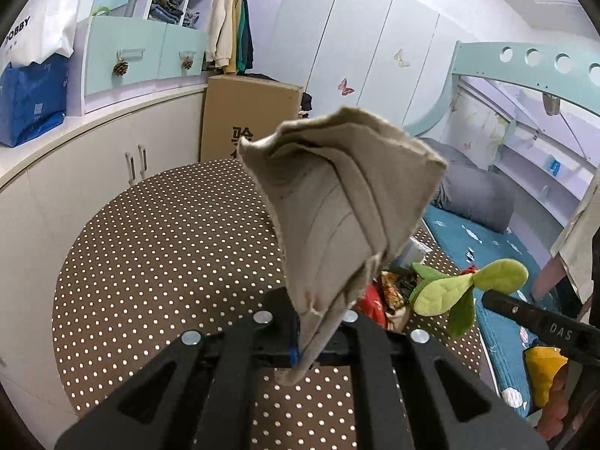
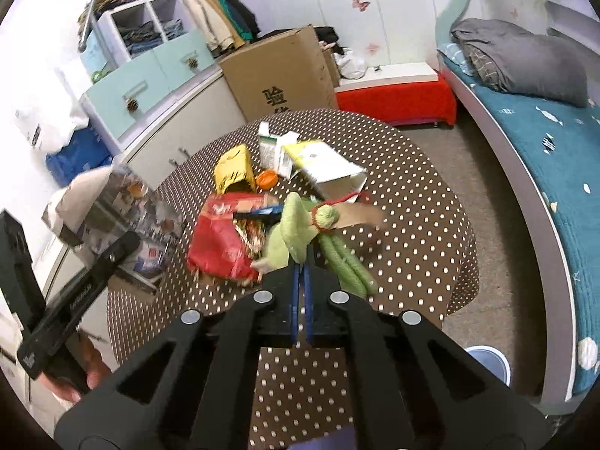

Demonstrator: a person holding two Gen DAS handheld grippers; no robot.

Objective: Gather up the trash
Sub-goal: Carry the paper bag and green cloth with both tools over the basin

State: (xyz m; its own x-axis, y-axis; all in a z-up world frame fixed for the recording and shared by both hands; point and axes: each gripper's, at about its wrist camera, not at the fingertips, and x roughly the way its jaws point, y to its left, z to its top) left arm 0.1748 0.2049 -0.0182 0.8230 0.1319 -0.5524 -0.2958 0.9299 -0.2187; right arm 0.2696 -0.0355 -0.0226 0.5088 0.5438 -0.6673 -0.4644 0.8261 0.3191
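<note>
You are pinching a beige folded bag (image 1: pixel 337 202) in your left gripper (image 1: pixel 320 332), its jaws pressed together on the bag's lower corner so it is hanging open-side-up, likely ready to take rubbish. Your right gripper (image 2: pixel 302 266) is clamping a green plush sprout (image 2: pixel 296 228) by one leaf, holding it just above the dotted table (image 2: pixel 412 202), perhaps to clear it off the pile. Beyond it, the trash is lying mid-table: a red wrapper (image 2: pixel 217 243), a yellow packet (image 2: pixel 232 168), a white carton (image 2: pixel 330 168). A cardboard box (image 2: pixel 277 71) is standing at the far edge.
</note>
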